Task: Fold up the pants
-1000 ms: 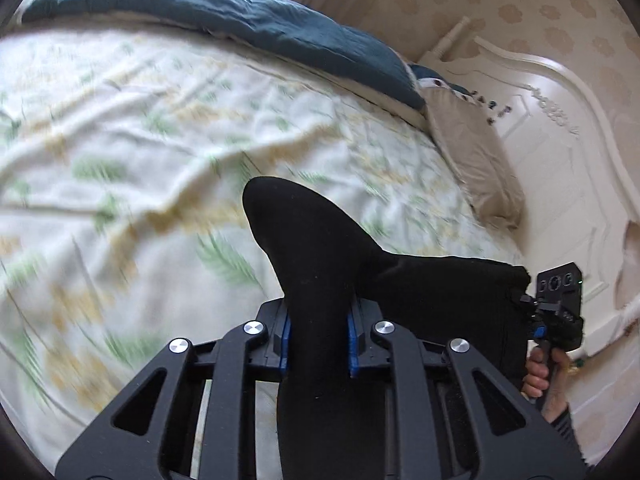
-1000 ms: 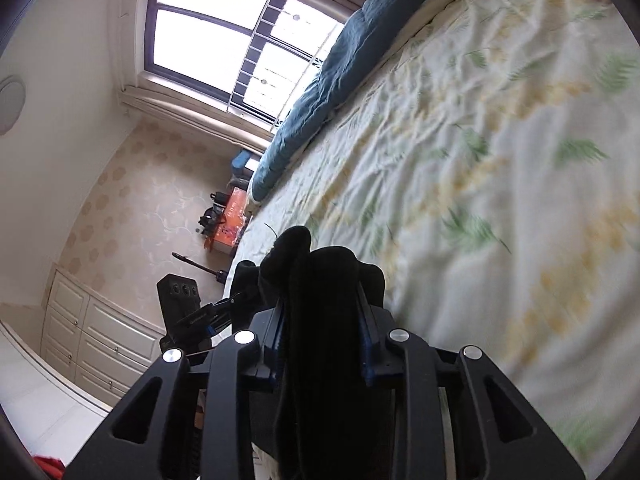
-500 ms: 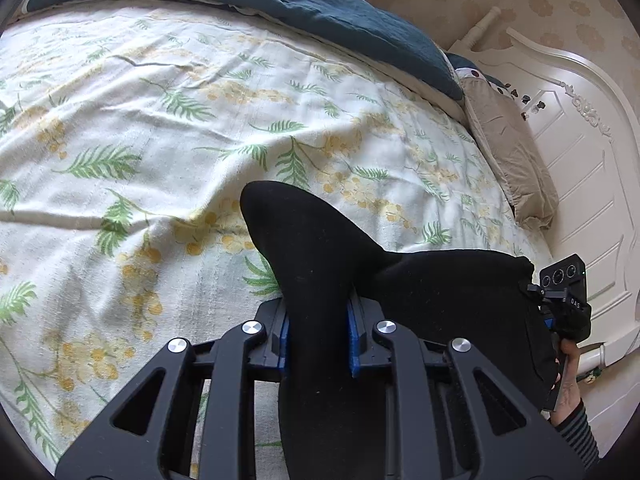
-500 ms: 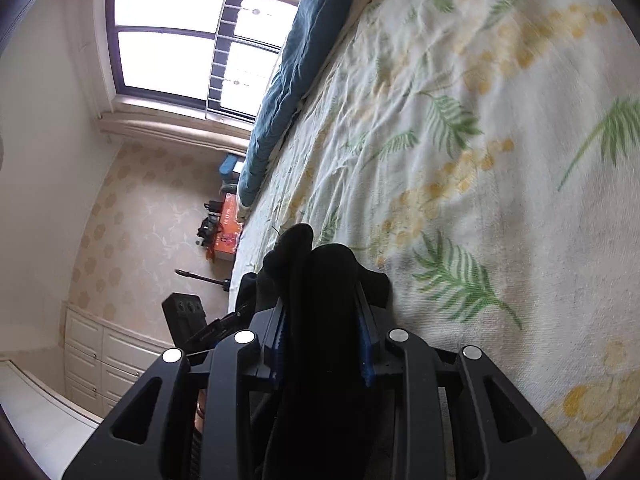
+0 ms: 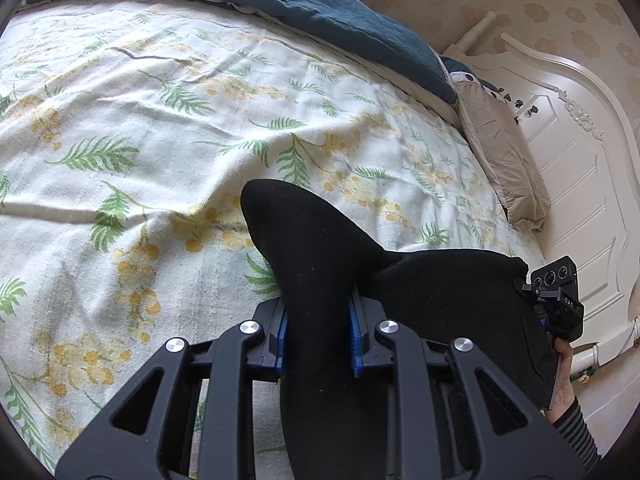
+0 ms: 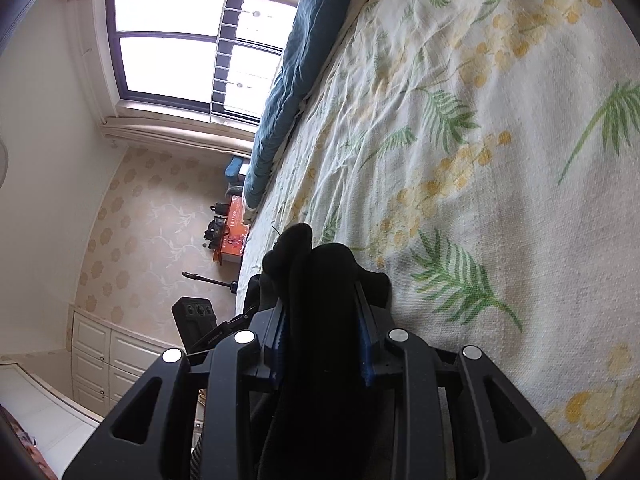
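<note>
Both wrist views have dropped closer to the floral bedspread [image 5: 168, 128]. My left gripper [image 5: 318, 336] and right gripper [image 6: 324, 344] each pinch the black pants [image 5: 320, 264] at lower centre. I judge no fold laid yet.

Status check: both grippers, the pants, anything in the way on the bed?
Left gripper and right gripper both shut on black pants. Pants held above floral bedspread. Nothing in the way on the visible bedspread.

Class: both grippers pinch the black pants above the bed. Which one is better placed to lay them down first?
Probably the left gripper: it faces flat floral sheet. The right gripper, also gripping the pants, views it side-on.
</note>
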`<state>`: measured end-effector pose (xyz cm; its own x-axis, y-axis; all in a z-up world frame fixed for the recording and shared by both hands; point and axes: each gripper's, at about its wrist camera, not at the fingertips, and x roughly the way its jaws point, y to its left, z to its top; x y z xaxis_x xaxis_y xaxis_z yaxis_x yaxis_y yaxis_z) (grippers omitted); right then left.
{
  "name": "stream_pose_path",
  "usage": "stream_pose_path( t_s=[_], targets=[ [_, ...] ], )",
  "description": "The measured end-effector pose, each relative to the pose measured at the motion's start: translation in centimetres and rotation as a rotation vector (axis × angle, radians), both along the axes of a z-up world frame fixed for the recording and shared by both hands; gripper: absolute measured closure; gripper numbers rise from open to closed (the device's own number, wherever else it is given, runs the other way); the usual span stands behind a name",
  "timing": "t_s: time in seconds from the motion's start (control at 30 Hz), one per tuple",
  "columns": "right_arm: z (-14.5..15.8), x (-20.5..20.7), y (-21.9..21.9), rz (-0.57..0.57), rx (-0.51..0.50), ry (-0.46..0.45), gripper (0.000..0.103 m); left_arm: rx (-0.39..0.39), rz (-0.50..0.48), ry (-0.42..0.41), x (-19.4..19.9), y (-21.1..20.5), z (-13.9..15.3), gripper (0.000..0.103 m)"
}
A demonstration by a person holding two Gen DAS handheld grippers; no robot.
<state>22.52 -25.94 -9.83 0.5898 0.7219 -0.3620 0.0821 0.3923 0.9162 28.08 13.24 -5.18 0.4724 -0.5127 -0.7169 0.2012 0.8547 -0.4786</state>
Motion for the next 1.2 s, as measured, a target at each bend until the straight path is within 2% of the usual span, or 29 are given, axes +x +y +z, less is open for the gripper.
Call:
stream_pose_path(
  t_s=[0.2, 0.33, 0.4, 0.43, 0.47, 0.5, 0.77, 0.93, 1.07, 1.2],
  targets=[
    [0.0, -0.1, -0.1, 0.000, 0.004, -0.002, 0.074, 0.008, -0.005, -0.006, -0.1, 0.0, 0.0, 0.077],
    [-0.1, -0.1, -0.3, 0.001, 0.022, -0.002, 0.073, 0.080, -0.010, -0.051, -0.7, -0.7, 0.3, 0.063],
    [0.0, -0.4, -0.4, -0.005, 0.033, -0.008, 0.067, 0.102, -0.007, -0.067, -1.0, -0.8, 0.6, 0.059],
    [0.1, -0.6, -0.4, -0.009, 0.036, -0.009, 0.066, 0.108, -0.006, -0.069, -1.1, -0.9, 0.7, 0.053],
    [0.1, -0.8, -0.5, -0.014, 0.037, -0.009, 0.063, 0.117, -0.001, -0.069, -1.2, -0.9, 0.8, 0.042],
    [0.2, -1.0, -0.6, -0.022, 0.038, -0.009, 0.060, 0.127, 0.014, -0.068, -1.5, -0.8, 0.9, 0.039],
    [1.9, -4.9, -0.2, -0.039, 0.006, -0.029, 0.042, 0.209, -0.005, -0.119, -5.1, -1.7, 2.3, 0.018],
    [2.0, -8.1, -0.1, -0.052, 0.020, -0.033, 0.040, 0.211, 0.012, -0.110, -7.8, -1.9, 2.3, 0.013],
    [2.2, -10.1, 0.0, -0.058, 0.036, -0.031, 0.037, 0.207, 0.022, -0.103, -9.9, -1.8, 2.1, 0.012],
    [2.7, -11.7, 0.5, -0.059, -0.018, -0.023, 0.035, 0.170, 0.036, -0.073, -11.7, -1.2, 1.7, 0.012]
  ],
)
